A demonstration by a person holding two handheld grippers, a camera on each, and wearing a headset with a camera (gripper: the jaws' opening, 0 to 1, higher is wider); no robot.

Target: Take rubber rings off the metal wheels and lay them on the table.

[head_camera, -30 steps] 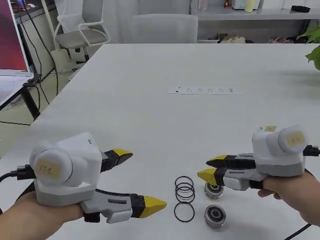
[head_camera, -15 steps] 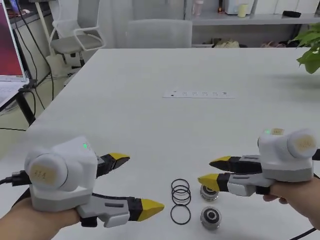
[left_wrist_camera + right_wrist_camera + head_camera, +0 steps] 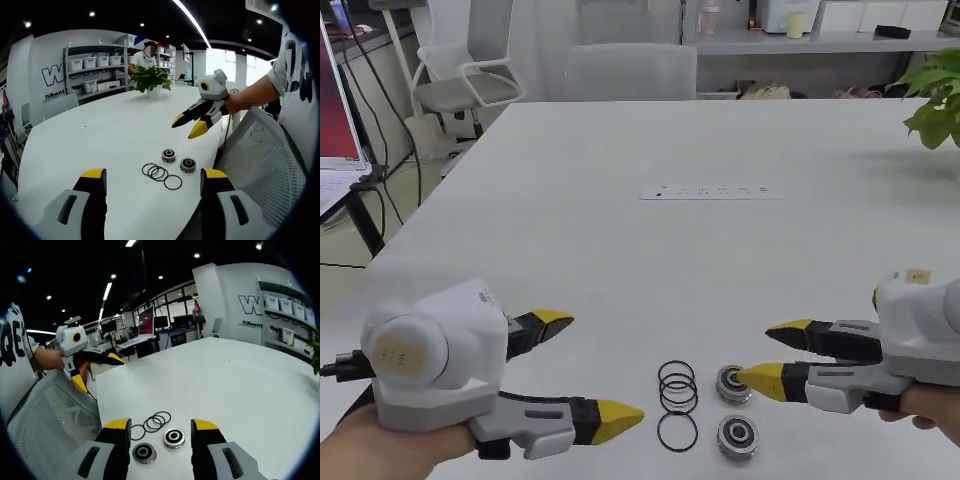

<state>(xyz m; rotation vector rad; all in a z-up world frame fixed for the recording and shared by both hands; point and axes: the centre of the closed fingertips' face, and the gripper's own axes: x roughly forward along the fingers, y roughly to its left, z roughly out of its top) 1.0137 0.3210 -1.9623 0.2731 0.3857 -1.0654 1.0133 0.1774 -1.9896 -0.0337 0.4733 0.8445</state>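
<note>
Head view: I hold my left claw point(image 3: 588, 365) and right claw point(image 3: 770, 352) low over the near edge of the tabletop point(image 3: 620, 200), both spread wide and pinching nothing. Between them lie the rubber rings point(image 3: 678, 385), several overlapping and one apart nearer the edge. The two metal wheels point(image 3: 732, 383) sit flat just beside the rings, under my right claw's tips.

Left gripper view: my left claw point(image 3: 154, 176) gapes, framing the rubber rings point(image 3: 159, 174) and the metal wheels point(image 3: 168, 155) beyond. The right claw point(image 3: 192, 125) hangs above them, open too.

Right gripper view: my right claw point(image 3: 161, 425) stands spread just over the metal wheels point(image 3: 174, 437), the rubber rings point(image 3: 152, 422) lying just past them. I cannot tell whether any ring is left on a wheel.

The rings look thin, light and limp, likely to stretch and flop; I would nip one by its cord at the outer edge. The wheels look dense, smooth and hard, apt to skid or roll, so I would clamp one across its flat faces.
</note>
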